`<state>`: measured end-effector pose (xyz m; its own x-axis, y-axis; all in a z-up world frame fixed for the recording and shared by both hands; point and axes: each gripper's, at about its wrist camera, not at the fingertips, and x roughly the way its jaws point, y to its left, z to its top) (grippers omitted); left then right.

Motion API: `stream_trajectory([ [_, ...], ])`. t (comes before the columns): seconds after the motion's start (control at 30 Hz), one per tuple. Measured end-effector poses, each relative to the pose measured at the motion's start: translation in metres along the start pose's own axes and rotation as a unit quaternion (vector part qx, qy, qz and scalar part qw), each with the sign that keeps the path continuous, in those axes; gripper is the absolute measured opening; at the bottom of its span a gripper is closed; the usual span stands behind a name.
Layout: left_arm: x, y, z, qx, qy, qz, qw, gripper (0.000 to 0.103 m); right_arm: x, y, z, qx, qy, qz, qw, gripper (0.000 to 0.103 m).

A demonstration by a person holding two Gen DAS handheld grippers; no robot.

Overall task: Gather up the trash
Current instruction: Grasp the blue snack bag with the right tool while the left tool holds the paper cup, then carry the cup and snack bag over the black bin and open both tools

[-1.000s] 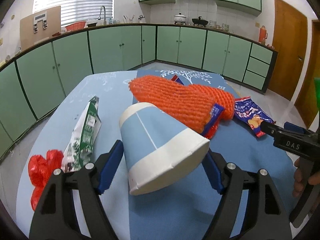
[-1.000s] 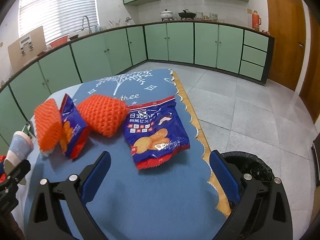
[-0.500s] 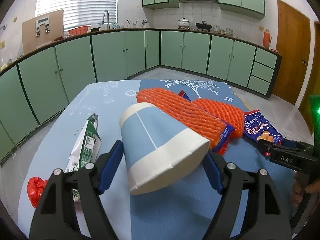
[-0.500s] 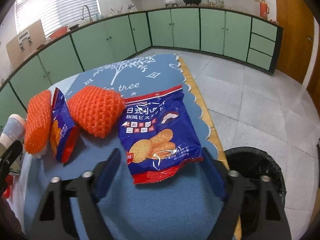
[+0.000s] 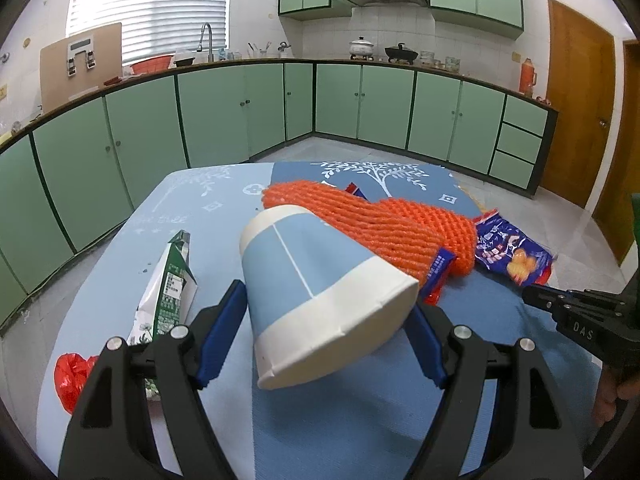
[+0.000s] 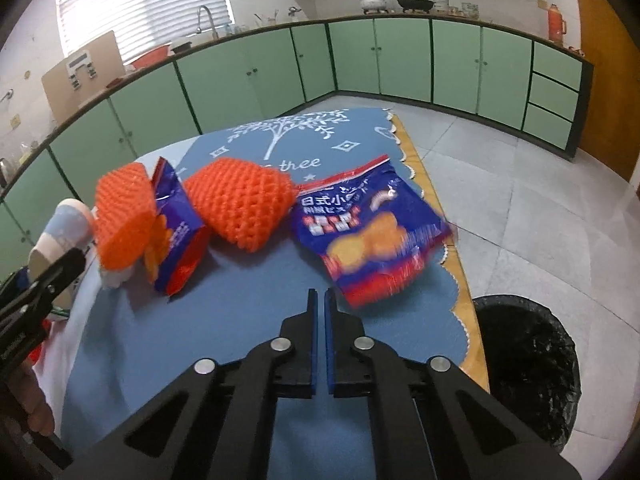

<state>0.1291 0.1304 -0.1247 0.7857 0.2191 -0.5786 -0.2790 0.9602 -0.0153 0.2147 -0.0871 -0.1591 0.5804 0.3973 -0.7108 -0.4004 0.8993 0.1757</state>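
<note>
the left gripper (image 5: 324,320) has its jaws spread wide around a blue and white paper cup (image 5: 316,292), the pads pressing its sides, so the cup is up off the table and ready to go. the right gripper (image 6: 320,300) has just been closing; its jaws are now pressed together, right at the lower edge of the blue biscuit packet (image 6: 372,236). i can't tell whether a corner of the packet is caught between them or whether they missed it; the packet looks blurred, as if it is shifting.

the black-lined bin (image 6: 528,364) stands on the floor just beside the table's edge, and i see nothing lying in the part of it that shows. so the job looks barely begun: one piece in hand, maybe a second, none binned.

counting what lies on the blue tablecloth (image 6: 224,332): two orange foam nets (image 6: 240,204), two blue snack packets counting the one by the right gripper, one green and white carton (image 5: 168,288), one red crumpled bag (image 5: 74,376), and the one cup. seven pieces in all.
</note>
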Motion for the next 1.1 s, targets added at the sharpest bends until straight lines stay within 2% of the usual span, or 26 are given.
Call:
stream_trajectory([
  [0.07, -0.001, -0.001, 0.0, 0.001, -0.001, -0.001, 1.0, 0.073, -0.002, -0.001, -0.001, 0.004, 0.001, 0.004, 1.0, 0.012],
  [0.13, -0.002, -0.004, -0.001, 0.003, -0.002, -0.003, 1.0, 0.073, -0.004, -0.004, -0.001, 0.013, 0.003, 0.0, 1.0, 0.046],
  [0.17, -0.002, -0.004, -0.001, 0.004, -0.003, -0.004, 1.0, 0.073, -0.005, -0.005, -0.001, 0.018, 0.002, -0.004, 1.0, 0.05],
  [0.37, 0.0, -0.002, -0.002, 0.003, 0.001, -0.007, 1.0, 0.073, -0.01, -0.023, 0.005, 0.053, -0.002, -0.016, 0.998, 0.052],
  [0.4, 0.0, -0.002, -0.002, 0.003, 0.003, -0.008, 1.0, 0.073, -0.01, -0.026, 0.006, 0.056, -0.004, -0.022, 0.998, 0.055],
  [0.63, 0.0, -0.004, -0.003, 0.006, 0.003, -0.008, 0.9999, 0.073, 0.003, -0.046, 0.024, 0.079, -0.013, -0.035, 0.996, 0.059],
  [0.77, 0.002, -0.004, -0.002, 0.005, 0.005, -0.008, 0.9999, 0.073, 0.017, -0.049, 0.032, 0.077, -0.007, -0.035, 0.996, 0.059],
  [0.87, 0.003, -0.005, -0.001, 0.009, 0.004, -0.007, 0.9999, 0.073, 0.024, -0.048, 0.033, 0.072, 0.002, -0.025, 0.997, 0.04],
  [0.93, 0.004, -0.006, -0.001, 0.009, 0.003, -0.007, 0.9999, 0.073, 0.025, -0.043, 0.031, 0.063, 0.006, -0.016, 0.998, 0.023],
  [1.03, 0.005, -0.007, 0.0, 0.009, 0.001, -0.007, 0.9999, 0.073, 0.022, -0.037, 0.028, 0.049, 0.002, -0.001, 0.999, 0.007],
  [1.1, 0.005, -0.009, 0.002, 0.011, -0.001, -0.008, 0.9999, 0.073, 0.017, -0.031, 0.027, 0.038, -0.004, 0.009, 0.999, 0.005],
])
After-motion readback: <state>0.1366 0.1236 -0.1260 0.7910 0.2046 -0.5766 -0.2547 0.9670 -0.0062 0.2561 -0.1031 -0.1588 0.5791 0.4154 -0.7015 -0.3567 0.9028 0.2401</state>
